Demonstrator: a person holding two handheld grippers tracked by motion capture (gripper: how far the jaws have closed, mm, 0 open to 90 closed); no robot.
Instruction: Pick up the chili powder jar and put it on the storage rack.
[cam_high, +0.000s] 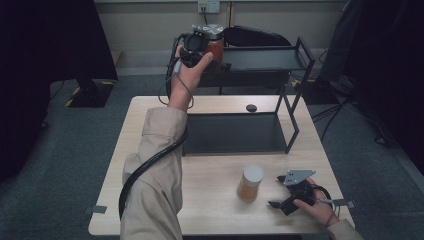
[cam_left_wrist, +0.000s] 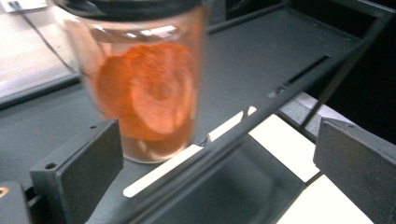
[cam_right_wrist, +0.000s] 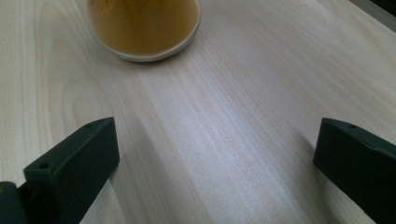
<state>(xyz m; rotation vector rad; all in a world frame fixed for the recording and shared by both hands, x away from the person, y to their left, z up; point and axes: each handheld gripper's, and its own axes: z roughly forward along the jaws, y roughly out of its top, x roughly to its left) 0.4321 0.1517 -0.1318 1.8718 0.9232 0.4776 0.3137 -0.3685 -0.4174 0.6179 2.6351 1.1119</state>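
Observation:
A clear jar with orange-red contents and a dark lid stands at the left end of the black rack's top shelf. My left gripper is held up beside it, open. In the left gripper view the jar stands just beyond the wide-apart jaws, nearer the left one, and neither pad touches it. A second jar with brown contents and a white lid stands on the wooden table. My right gripper rests to its right, open, with bare table between its jaws and the brown jar ahead.
The rack's lower shelf sits on the table's far half. A small black round thing lies on the table behind it. A dark bulky object is behind the rack. The left sleeve crosses the table's left side.

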